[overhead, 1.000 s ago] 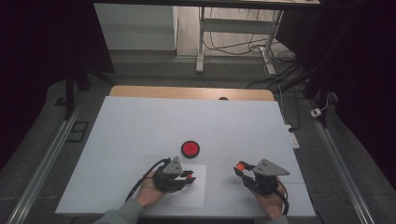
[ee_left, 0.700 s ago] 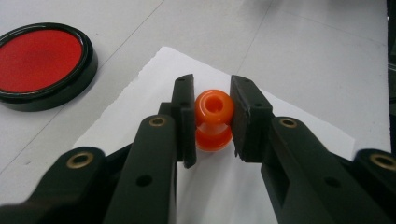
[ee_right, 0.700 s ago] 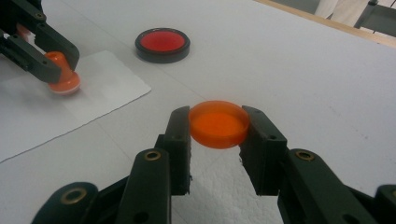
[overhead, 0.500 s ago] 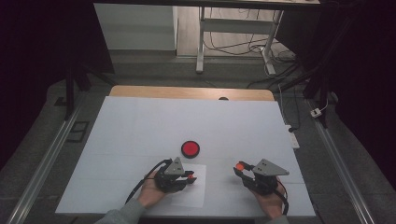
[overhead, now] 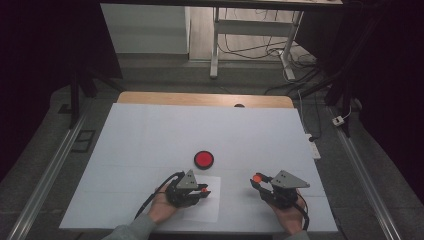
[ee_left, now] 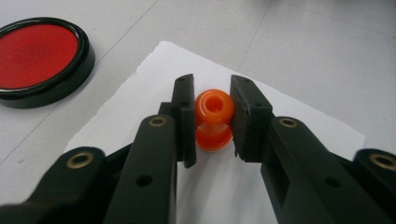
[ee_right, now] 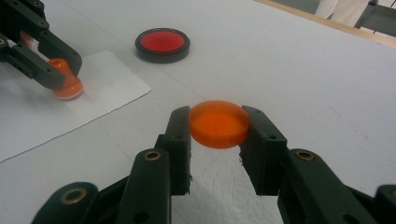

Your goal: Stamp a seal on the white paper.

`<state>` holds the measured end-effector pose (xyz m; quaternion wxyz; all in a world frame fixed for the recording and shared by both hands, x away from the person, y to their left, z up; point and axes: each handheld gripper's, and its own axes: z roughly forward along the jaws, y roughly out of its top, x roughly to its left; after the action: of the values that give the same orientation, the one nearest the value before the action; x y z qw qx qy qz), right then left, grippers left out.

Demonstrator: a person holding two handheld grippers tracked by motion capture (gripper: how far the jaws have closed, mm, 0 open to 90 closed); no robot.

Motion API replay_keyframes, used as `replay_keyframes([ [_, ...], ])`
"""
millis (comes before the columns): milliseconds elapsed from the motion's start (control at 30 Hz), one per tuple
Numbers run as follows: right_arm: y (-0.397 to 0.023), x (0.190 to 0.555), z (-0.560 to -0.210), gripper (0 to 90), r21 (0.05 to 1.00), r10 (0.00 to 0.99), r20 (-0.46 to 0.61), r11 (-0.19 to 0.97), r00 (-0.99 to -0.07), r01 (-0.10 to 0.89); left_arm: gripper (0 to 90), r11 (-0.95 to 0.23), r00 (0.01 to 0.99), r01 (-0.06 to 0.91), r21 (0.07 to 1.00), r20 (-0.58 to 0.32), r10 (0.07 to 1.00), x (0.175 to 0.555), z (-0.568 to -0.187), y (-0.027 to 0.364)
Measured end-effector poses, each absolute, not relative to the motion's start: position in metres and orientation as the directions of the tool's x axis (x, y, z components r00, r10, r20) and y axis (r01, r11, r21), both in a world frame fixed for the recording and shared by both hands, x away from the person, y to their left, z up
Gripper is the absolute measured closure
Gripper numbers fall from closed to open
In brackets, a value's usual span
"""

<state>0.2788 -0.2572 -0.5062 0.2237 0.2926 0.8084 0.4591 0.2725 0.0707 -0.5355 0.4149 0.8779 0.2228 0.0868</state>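
**Stamping station: stamp and cap in hand, pad open**

1. White table covering point(overhead: 150, 135), matte, laid across the whole work surface; carries every item below.

2. White paper sheet point(overhead: 207, 210), rectangular, lying flat near the person's edge, just below the ink pad.

3. Round red ink pad in a black rimmed tray point(overhead: 204, 159), uncovered, well clear of the paper's far corner.

4. Left gripper point(ee_left: 212, 121), black, two-jawed: clenched on the waist of the orange plastic stamp.

5. Right gripper point(ee_right: 218, 125), black, two-jawed: clenched edge-on around the orange translucent disc-shaped cap, held just above the table, well apart from the paper.

6. Orange translucent disc-shaped cap point(ee_right: 218, 123): flat, round, glossy; sits level between the jaws.

7. Orange plastic stamp point(ee_left: 213, 120): small, hourglass profile, rounded knob with a central hole on top, flared base. It stands upright with its base on or at the paper, near the sheet's middle.

Risks, as judged: the smooth, narrow waist could slip or tilt between the jaws, smearing the print; the unsecured sheet could lift with an inked base; the thin cap could pop out of its edge grip.
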Motion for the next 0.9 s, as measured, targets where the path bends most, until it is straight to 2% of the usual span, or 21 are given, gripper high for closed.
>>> replay_keyframes([
  [600,-0.2569,0.2785,-0.5063,64.1,0.876,0.678,-0.09,0.403,-0.729,0.266,72.8,-0.601,0.886,0.267,0.753,0.055,0.461,0.2653,-0.535,0.0665],
  [900,-0.2564,0.2779,-0.5064,64.1,0.875,0.678,-0.091,0.405,-0.73,0.267,72.9,-0.594,0.885,0.259,0.761,0.059,0.462,0.2643,-0.5368,0.0672],
])
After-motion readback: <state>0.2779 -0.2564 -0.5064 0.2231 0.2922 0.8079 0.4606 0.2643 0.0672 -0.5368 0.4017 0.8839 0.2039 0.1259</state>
